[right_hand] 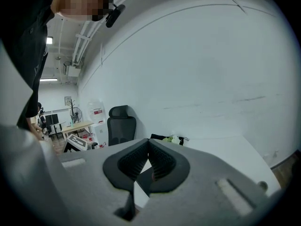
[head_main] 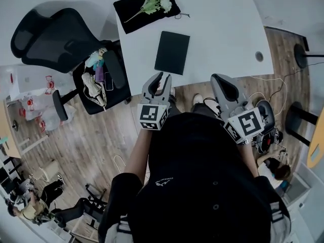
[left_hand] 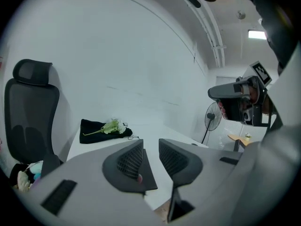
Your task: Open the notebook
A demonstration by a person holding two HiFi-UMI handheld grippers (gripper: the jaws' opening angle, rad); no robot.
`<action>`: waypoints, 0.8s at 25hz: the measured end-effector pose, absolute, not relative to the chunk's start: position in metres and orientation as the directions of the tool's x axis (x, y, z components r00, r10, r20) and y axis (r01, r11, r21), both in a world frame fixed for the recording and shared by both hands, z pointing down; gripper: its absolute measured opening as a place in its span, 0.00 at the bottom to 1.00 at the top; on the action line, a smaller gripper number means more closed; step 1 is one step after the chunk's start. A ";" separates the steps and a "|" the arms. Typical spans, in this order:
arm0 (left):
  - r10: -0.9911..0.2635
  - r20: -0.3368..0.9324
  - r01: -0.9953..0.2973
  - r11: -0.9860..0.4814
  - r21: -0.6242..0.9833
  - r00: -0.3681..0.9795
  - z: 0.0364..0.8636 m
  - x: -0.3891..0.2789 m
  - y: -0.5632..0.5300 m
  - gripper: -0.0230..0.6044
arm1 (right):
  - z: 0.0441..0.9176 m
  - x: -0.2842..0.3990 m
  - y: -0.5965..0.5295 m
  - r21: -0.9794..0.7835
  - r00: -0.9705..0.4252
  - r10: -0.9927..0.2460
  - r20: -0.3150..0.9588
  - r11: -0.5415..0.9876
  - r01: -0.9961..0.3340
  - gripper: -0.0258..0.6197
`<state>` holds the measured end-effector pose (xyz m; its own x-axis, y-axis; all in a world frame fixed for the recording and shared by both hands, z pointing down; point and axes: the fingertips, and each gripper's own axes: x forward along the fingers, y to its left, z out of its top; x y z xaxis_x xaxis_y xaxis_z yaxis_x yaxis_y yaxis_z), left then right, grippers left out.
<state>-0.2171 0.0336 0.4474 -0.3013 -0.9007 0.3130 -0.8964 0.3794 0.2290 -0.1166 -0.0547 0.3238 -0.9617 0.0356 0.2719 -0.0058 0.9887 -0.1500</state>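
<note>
Left gripper [head_main: 161,77]: jaws partly apart, nothing between them. Right gripper [head_main: 218,78]: jaws closed tip to tip, empty. Notebook [head_main: 172,52]: shut, flat on table [head_main: 223,29], just ahead of left gripper. Beyond: flowers [head_main: 157,1] on black cloth [head_main: 132,13].

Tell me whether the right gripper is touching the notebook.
Apart. The head view shows a strip of bare white table between the right gripper and the closed notebook.
</note>
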 end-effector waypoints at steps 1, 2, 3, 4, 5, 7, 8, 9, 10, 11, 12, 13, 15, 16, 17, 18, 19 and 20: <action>-0.902 0.322 -0.899 0.371 0.231 -0.289 0.453 -0.222 0.035 0.20 | 0.325 -0.120 -0.052 -0.148 -0.961 0.023 0.276 0.989 -0.019 0.04; -0.902 0.331 -0.902 0.363 0.234 -0.277 0.459 -0.227 0.037 0.20 | 0.326 -0.124 -0.049 -0.148 -0.960 0.010 0.280 0.988 -0.033 0.04; -0.902 0.341 -0.904 0.355 0.238 -0.264 0.465 -0.232 0.039 0.20 | 0.328 -0.128 -0.046 -0.149 -0.958 -0.002 0.285 0.988 -0.046 0.04; -0.902 0.349 -0.906 0.347 0.243 -0.252 0.471 -0.237 0.040 0.20 | 0.329 -0.132 -0.044 -0.150 -0.957 -0.012 0.291 0.987 -0.058 0.04; -0.903 0.357 -0.907 0.340 0.249 -0.241 0.476 -0.240 0.042 0.20 | 0.330 -0.134 -0.041 -0.150 -0.954 -0.023 0.297 0.986 -0.070 0.04; -0.901 0.374 -0.907 0.329 0.264 -0.218 0.487 -0.246 0.043 0.20 | 0.331 -0.138 -0.036 -0.149 -0.949 -0.041 0.311 0.985 -0.091 0.04; -0.900 0.383 -0.906 0.325 0.272 -0.208 0.492 -0.248 0.044 0.20 | 0.332 -0.139 -0.034 -0.149 -0.947 -0.050 0.318 0.984 -0.102 0.04; -0.898 0.394 -0.906 0.320 0.277 -0.197 0.498 -0.250 0.045 0.20 | 0.333 -0.140 -0.032 -0.149 -0.944 -0.058 0.324 0.982 -0.112 0.04; -0.895 0.406 -0.907 0.316 0.280 -0.187 0.505 -0.252 0.045 0.20 | 0.334 -0.141 -0.031 -0.149 -0.941 -0.067 0.330 0.981 -0.122 0.04; -0.891 0.418 -0.908 0.311 0.280 -0.177 0.512 -0.253 0.045 0.20 | 0.335 -0.142 -0.030 -0.147 -0.939 -0.076 0.336 0.980 -0.132 0.04; -0.888 0.429 -0.910 0.307 0.280 -0.168 0.519 -0.255 0.045 0.20 | 0.336 -0.143 -0.030 -0.145 -0.936 -0.085 0.342 0.979 -0.142 0.04; -0.884 0.439 -0.910 0.305 0.281 -0.160 0.525 -0.256 0.046 0.20 | 0.338 -0.144 -0.029 -0.143 -0.933 -0.094 0.348 0.978 -0.152 0.04; -0.877 0.457 -0.905 0.308 0.295 -0.149 0.537 -0.259 0.048 0.20 | 0.339 -0.144 -0.028 -0.143 -0.927 -0.108 0.359 0.975 -0.169 0.04; -0.873 0.466 -0.899 0.313 0.306 -0.146 0.542 -0.260 0.049 0.20 | 0.341 -0.143 -0.027 -0.144 -0.924 -0.114 0.364 0.974 -0.177 0.04; -0.869 0.473 -0.892 0.321 0.317 -0.144 0.547 -0.262 0.050 0.20 | 0.342 -0.143 -0.027 -0.145 -0.921 -0.119 0.370 0.972 -0.184 0.04; -0.865 0.481 -0.885 0.330 0.327 -0.145 0.552 -0.264 0.051 0.20 | 0.344 -0.143 -0.026 -0.146 -0.918 -0.124 0.377 0.971 -0.191 0.04; -0.860 0.488 -0.880 0.339 0.334 -0.146 0.557 -0.266 0.052 0.20 | 0.346 -0.143 -0.026 -0.146 -0.915 -0.127 0.384 0.970 -0.196 0.04; -0.856 0.496 -0.875 0.346 0.338 -0.147 0.562 -0.268 0.052 0.20 | 0.347 -0.144 -0.025 -0.146 -0.912 -0.130 0.390 0.969 -0.200 0.04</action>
<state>-0.2681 0.0521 0.5617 -0.1474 -0.8558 0.4959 -0.8753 0.3464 0.3376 -0.1444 -0.0254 0.3471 -0.9118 -0.1296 0.3895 -0.1999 0.9689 -0.1456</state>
